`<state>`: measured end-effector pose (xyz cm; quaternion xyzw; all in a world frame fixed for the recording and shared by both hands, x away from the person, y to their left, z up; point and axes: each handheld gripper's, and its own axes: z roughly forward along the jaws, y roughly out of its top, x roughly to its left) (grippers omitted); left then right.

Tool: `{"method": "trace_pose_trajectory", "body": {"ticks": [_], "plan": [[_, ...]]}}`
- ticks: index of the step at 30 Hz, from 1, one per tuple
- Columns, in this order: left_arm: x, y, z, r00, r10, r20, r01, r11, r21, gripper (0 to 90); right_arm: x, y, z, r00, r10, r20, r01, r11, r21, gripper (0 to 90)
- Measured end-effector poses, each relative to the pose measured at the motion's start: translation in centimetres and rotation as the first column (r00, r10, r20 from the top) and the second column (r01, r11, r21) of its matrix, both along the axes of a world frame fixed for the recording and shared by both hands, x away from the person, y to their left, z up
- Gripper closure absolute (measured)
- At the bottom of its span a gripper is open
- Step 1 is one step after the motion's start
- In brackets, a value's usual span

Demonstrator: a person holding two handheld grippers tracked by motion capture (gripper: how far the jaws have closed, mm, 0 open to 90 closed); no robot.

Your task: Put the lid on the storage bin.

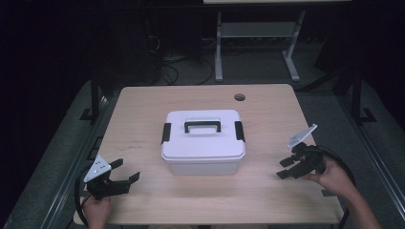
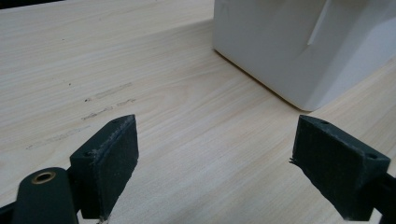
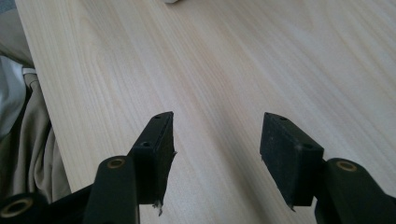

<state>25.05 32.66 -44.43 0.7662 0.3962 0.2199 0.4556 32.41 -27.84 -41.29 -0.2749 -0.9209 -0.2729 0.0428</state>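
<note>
Box [image 1: 203, 143] sits mid-table, lid on, black latch [image 1: 166, 132] on one end and another [image 1: 239, 131] on the other, handle [image 1: 203, 126] lying flat on top. Left gripper [image 1: 125, 171] and right gripper [image 1: 285, 168] flank it near the front corners, well apart from it, jaws spread, nothing held. Judged best: approach both latches level (one gripper per end), pinch the lower tabs squarely, avoid shoving the box across the table [image 1: 143, 102].
</note>
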Motion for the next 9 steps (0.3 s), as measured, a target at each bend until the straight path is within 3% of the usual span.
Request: {"method": "trace_pose_trajectory", "body": {"ticks": [9], "plan": [[0.04,-0.01,0.0,1.0,0.001,-0.001,-0.001,1.0,0.001,13.6,-0.27,0.0,-0.23,1.0,0.004,-0.004,-0.004,1.0,-0.001,43.3]]}}
